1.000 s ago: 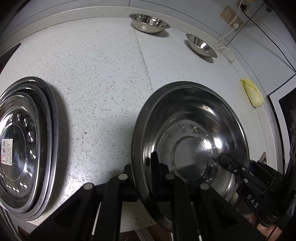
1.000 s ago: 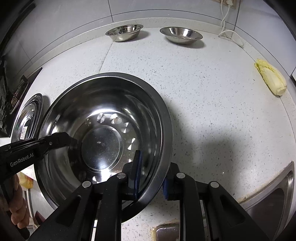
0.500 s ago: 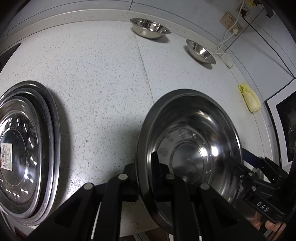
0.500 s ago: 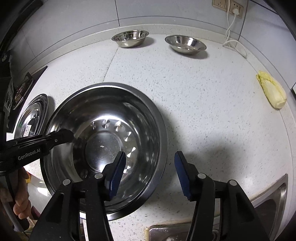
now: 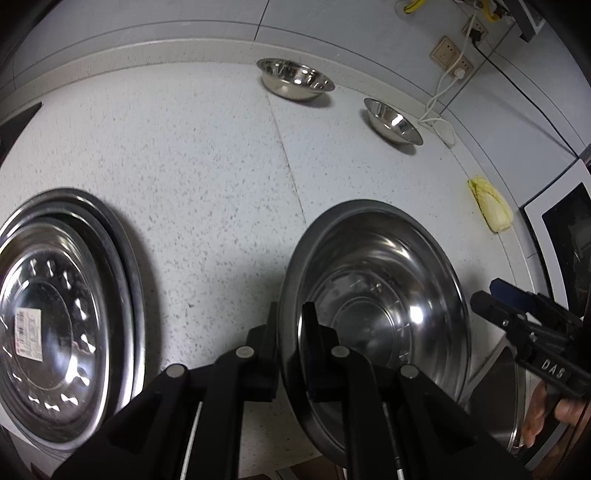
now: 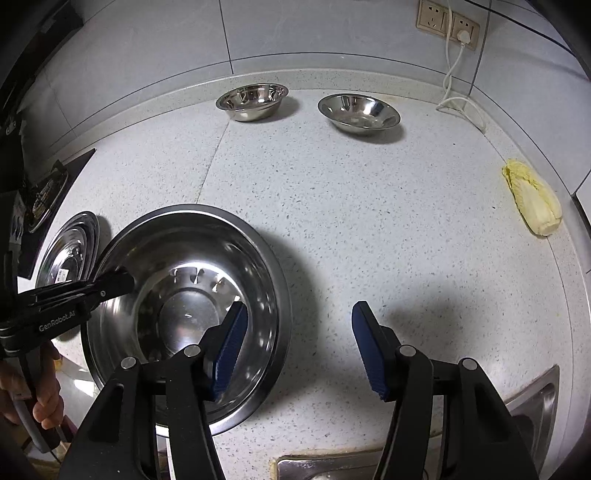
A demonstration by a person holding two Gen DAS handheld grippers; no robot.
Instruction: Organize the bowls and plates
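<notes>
Though plates point(image 5: 62, 325) blur, three bowls point(image 6: 184, 302).

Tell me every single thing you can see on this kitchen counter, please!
Large round steel basin: one, silver, near edge of the counter, rim pinched by the left claw.
Stacked round steel plates: one pile, silver, left of the basin, a paper label on the top one.
Small round steel bowls: two, silver, by the back wall, one left, one right.
Napa cabbage: one, pale yellow, far right on the counter.
White speckled stone counter: one, under it all.
Wall sockets: two, beige, a white cable plugged into one.
Steel sink: one, silver, near right corner.
Left claw: black, shut on the basin's rim.
Right claw: blue pads, just opened, nothing between them.
</notes>
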